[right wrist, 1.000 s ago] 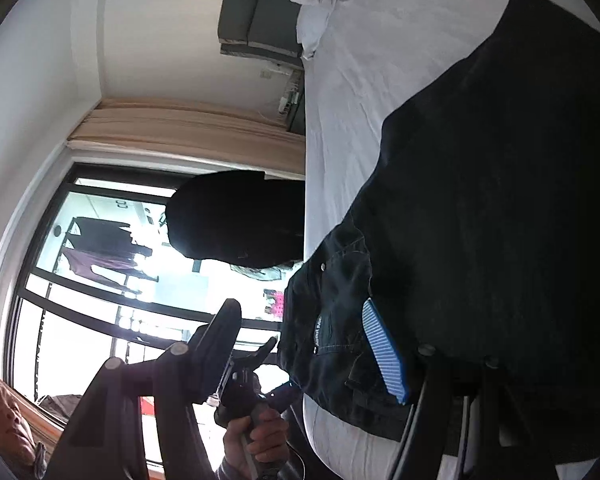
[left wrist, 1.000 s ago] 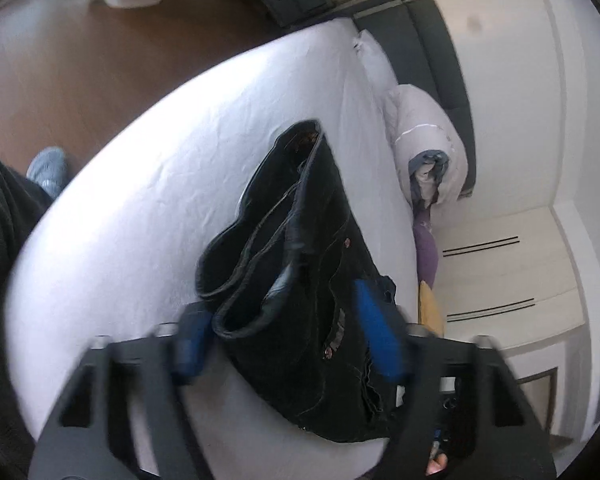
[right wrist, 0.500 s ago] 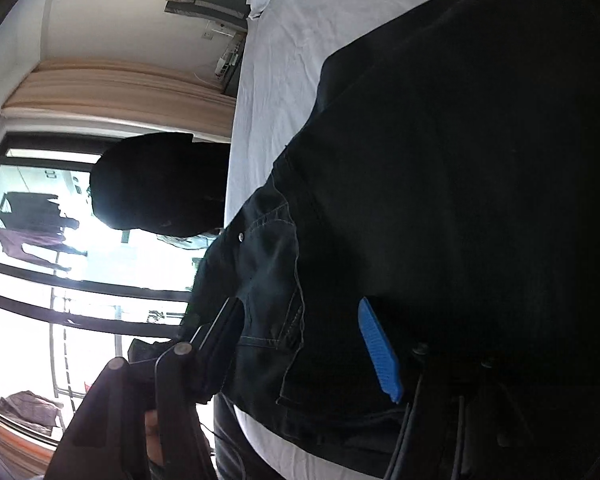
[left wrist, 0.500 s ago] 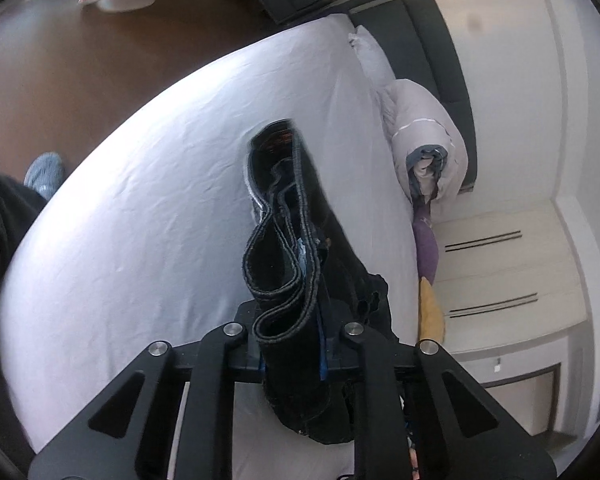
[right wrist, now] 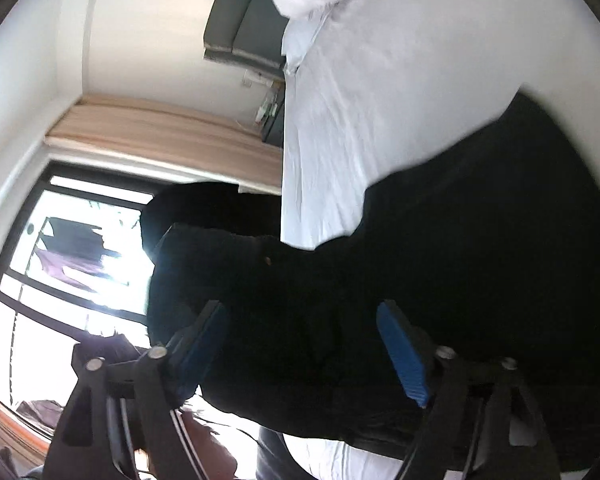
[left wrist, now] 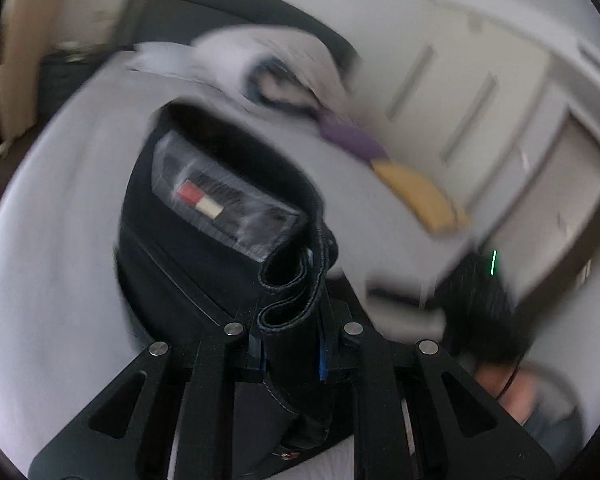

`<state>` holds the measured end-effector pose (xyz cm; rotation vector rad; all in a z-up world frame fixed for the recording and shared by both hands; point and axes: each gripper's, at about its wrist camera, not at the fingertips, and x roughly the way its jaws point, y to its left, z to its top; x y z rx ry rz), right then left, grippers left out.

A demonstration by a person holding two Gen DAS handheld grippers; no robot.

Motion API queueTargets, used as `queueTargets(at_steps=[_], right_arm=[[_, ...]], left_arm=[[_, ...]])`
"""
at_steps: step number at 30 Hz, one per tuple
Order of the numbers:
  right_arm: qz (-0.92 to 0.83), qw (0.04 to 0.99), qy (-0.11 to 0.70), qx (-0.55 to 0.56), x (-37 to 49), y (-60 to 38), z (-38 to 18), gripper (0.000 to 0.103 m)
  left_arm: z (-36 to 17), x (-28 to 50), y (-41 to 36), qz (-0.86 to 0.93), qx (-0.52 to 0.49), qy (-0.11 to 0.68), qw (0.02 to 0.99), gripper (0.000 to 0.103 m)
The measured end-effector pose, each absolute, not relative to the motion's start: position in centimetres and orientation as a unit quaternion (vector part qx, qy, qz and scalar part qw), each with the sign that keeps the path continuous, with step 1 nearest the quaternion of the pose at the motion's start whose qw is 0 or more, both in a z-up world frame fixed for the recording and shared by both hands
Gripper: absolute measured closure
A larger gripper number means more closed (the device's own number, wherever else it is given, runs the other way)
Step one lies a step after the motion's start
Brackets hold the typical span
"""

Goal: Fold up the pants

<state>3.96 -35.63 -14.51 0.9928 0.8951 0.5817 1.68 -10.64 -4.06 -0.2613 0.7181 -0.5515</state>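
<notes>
Fold step in progress. Left claw point(left wrist: 290, 354) clamped on doubled hem of pants point(left wrist: 204, 248), lifted over bed point(left wrist: 52, 248). Right claw point(right wrist: 302, 350) apart, straddling fabric. Next: close right, carry edge across.

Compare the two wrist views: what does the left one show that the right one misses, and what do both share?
Only the left wrist view shows the left claw shut on the black jeans, their inside label, and purple and yellow cushions. Only the right wrist view shows the open right claw, the window and the curtain. Both share the jeans, the white bed sheet and the rolled duvet.
</notes>
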Motion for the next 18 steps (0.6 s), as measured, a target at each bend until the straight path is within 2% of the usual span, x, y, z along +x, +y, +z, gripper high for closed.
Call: queueTargets(at_steps=[4,13,14,16,18], right_arm=[[0.259,0.735,0.435,0.452,4.1,-38.6,-15.3,0.017],[0.269,0.727,0.471,0.42,3.9,-36.6,-16.8,0.016],[0.267,0.735,0.472,0.406,4.1,-36.5,-16.4,0.019],[0.252,0.753,0.484,0.367,4.4,-36.4,-15.8,0.037],[0.237,0.764,0.499,0.335,5.0,-36.5,-15.6,0.069]], left_arm=[[-8.6,0.2,-15.4,-0.275,-0.056,0.4,0.872,0.088],[-9.5,-2.9,-19.7,-0.288,0.054,0.38,0.878,0.088],[-9.9,-2.3,-20.1,-0.287,0.062,0.379,0.878,0.088],[-10.6,-2.8,-20.9,-0.285,0.075,0.378,0.877,0.088],[-10.9,-3.3,-21.7,-0.286,0.082,0.376,0.878,0.088]])
